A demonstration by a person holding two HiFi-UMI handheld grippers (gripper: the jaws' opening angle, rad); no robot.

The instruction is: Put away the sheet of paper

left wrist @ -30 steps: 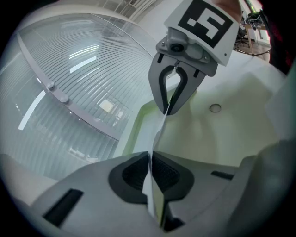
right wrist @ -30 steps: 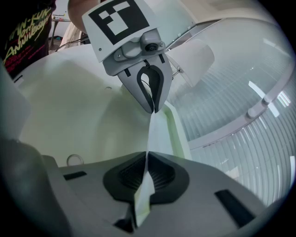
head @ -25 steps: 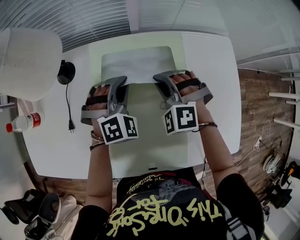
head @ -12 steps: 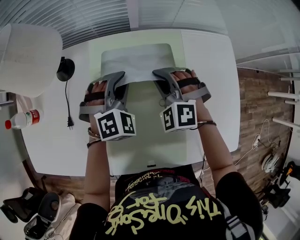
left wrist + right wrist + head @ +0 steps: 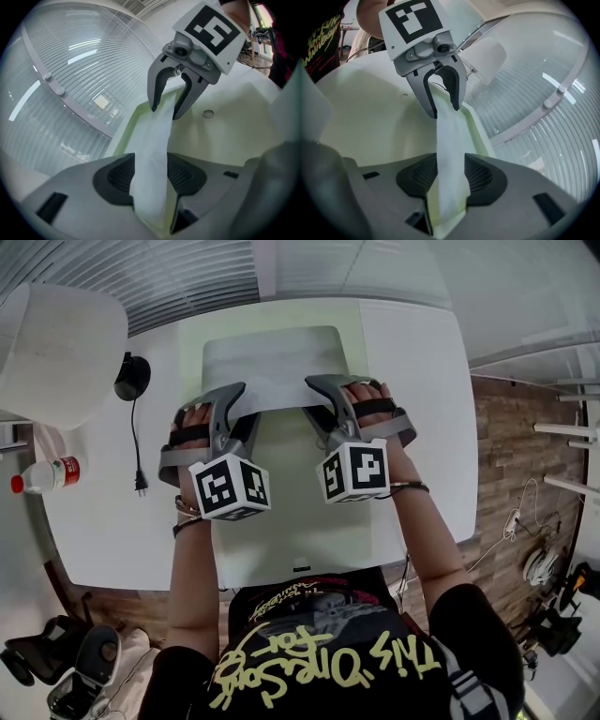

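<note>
So I reckon this is the let-go step: both sets of jaws are opening right now, with the near edge of the paper (image 5: 272,367) sitting between them. In the left gripper view the left gripper (image 5: 150,176) has its pads standing off the paper on either side rather than pinching it, and it's the same in the right gripper view for the right gripper (image 5: 450,176), so nothing is really being gripped. The paper lies in the upper middle of the head view, on the far end of the green mat (image 5: 291,521), with both grippers side by side at its lower edge. My guess is the next move is to back both grippers straight out toward the bottom of the frame, level and together, so a pad doesn't snag the edge and drag the paper off its spot. As for the paper: thin, plain, pale grey-white, no print I can see. It looks mostly flat on the mat, with only the near edge running as a strip from one set of jaws to the other, a bit floppy, with a soft crease near the left pads.
</note>
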